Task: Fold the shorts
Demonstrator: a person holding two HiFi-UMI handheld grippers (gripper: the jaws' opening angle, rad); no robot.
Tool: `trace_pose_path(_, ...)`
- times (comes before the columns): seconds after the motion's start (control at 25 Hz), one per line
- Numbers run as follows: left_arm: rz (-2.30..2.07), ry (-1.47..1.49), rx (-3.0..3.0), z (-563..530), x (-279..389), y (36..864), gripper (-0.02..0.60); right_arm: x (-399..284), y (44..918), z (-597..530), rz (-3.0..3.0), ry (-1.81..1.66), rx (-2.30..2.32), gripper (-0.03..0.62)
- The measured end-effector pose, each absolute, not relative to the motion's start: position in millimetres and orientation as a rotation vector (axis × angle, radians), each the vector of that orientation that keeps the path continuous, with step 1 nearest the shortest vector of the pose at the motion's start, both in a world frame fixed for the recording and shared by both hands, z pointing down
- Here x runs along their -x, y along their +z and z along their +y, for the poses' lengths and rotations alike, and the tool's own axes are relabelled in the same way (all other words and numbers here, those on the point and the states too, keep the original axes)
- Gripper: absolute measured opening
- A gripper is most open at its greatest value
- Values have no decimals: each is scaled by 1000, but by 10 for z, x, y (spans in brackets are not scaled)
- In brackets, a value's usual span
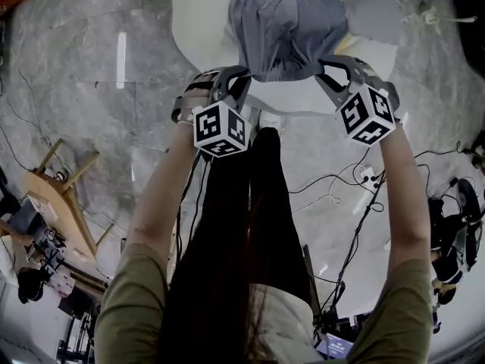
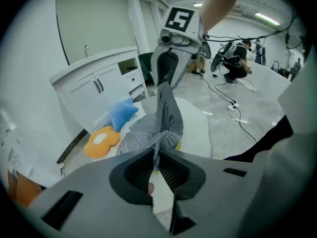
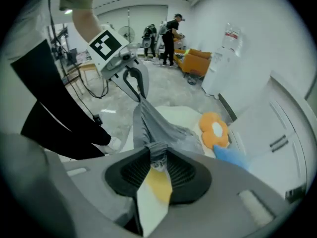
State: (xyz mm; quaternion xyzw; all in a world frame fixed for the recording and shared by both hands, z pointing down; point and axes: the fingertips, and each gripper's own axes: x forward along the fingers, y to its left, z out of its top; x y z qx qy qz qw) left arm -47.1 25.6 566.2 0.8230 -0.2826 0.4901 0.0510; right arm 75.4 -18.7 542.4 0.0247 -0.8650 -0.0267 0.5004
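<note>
Here the grey shorts (image 1: 284, 25) hang over the white table (image 1: 198, 29); left gripper (image 1: 236, 78) and right gripper (image 1: 327, 73) each pinch the gathered edge, which runs straight across between them, equally near both.

Cool, even light falls from ceiling strip lamps (image 2: 267, 18), visible in both gripper views, and shadows are soft. The head view is dimmer, with a bright streak of glare on the polished floor (image 1: 121, 59). All three views bulge like fisheyes, bending lines and going black at the corners. Distant figures (image 3: 171, 31) look slightly soft.
</note>
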Motion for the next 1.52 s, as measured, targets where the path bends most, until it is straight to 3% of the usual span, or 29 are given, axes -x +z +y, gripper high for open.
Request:
trace_pose_path(0.36,-701,1560,-2745,138,231,5294,40,83,5058,44,-2143,-153,341,104)
trace_pose_path(0.96,-1020,1522,-2850,-5,359,5178,48,432,5093,131,-2094,443,502,104)
trace_pose_path(1.12,-1053,1493,-2891,-17,348,5233,155,393,5209,176,-2052,540,506,104)
trace_pose_path(1.32,-928,1578,-3019,36,221,5308,154,312,5300,212,-2031,688,511,104)
trace_pose_path(1.52,-693,1699,-3192,159,123,5385,89,273,5345,249,-2001,797,543,104)
